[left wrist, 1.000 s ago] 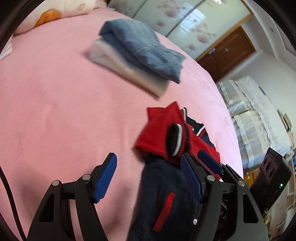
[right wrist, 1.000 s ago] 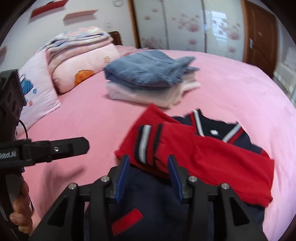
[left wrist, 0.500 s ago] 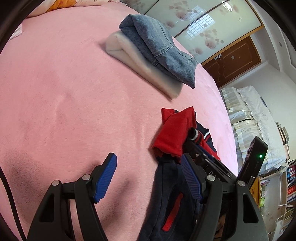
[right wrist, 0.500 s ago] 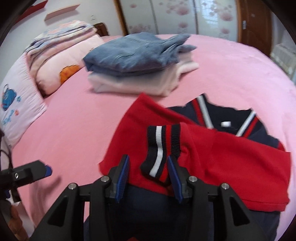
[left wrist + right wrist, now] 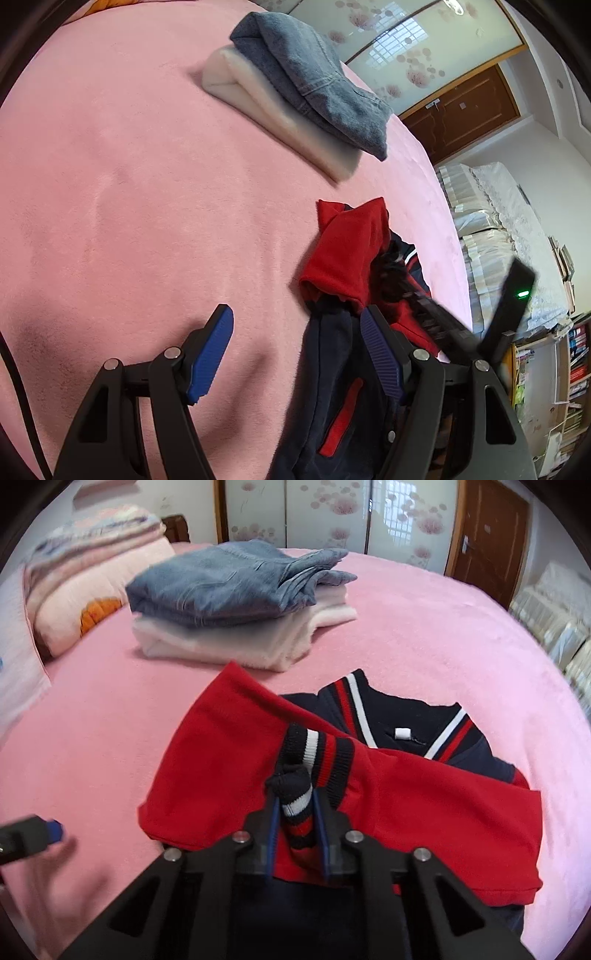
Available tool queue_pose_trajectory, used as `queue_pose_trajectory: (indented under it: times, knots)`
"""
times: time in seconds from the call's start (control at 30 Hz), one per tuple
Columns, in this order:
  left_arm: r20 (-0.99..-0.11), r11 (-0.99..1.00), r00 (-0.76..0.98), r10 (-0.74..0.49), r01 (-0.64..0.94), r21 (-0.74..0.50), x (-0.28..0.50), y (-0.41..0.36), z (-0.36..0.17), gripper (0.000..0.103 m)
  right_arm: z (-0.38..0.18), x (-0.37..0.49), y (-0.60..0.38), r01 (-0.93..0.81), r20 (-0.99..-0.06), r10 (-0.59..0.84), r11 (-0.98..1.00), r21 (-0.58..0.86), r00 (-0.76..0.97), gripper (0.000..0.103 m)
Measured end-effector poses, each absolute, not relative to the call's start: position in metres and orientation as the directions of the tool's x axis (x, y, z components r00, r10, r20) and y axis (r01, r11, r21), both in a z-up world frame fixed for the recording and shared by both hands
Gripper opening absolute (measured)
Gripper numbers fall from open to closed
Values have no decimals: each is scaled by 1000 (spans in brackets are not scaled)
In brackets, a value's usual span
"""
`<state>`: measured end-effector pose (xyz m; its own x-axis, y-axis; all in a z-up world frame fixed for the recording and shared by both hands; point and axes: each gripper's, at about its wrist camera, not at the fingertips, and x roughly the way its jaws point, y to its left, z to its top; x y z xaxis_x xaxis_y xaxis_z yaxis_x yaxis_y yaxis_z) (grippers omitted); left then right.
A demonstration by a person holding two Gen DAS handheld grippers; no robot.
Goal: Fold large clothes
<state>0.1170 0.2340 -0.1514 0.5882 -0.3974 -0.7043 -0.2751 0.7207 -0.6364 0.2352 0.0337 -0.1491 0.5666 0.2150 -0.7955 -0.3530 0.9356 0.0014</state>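
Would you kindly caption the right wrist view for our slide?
Right gripper, jaws just closed, pinches the striped cuff of a red-sleeved navy jacket on a pink bed.

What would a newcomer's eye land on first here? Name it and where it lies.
The red and navy jacket spread on the pink bed, nearest the cameras, its striped cuff pinched in the right gripper, whose jaws have just been closing. Behind it sits a folded stack: blue jeans on a white garment.

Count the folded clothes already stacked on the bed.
2: folded blue jeans on top, and a folded white garment directly underneath, stacked beyond the red and navy jacket. Thinner layers between them may be hidden.
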Motion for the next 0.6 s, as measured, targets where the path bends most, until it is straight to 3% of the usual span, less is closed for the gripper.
queue_pose_trajectory:
  times: [0.27, 0.5, 0.57, 0.6]
  knots:
    - [-745, 810, 538, -394, -180, -558, 139, 186, -151, 70, -70, 247, -46, -313, -687, 421, 906, 285, 593, 13]
    - [-824, 899, 502, -263, -184, -398, 169, 149, -165, 68, -25, 246, -81, -330, -587, 485, 874, 357, 648, 13]
    - [-849, 924, 495, -184, -209, -322, 178, 144, -168, 50, -26, 248, -90, -320, -583, 484, 874, 367, 653, 13]
    - [-858, 929, 484, -169, -214, -304, 182, 143, -170, 32, -29, 250, -95, -308, -588, 481, 874, 374, 650, 13]
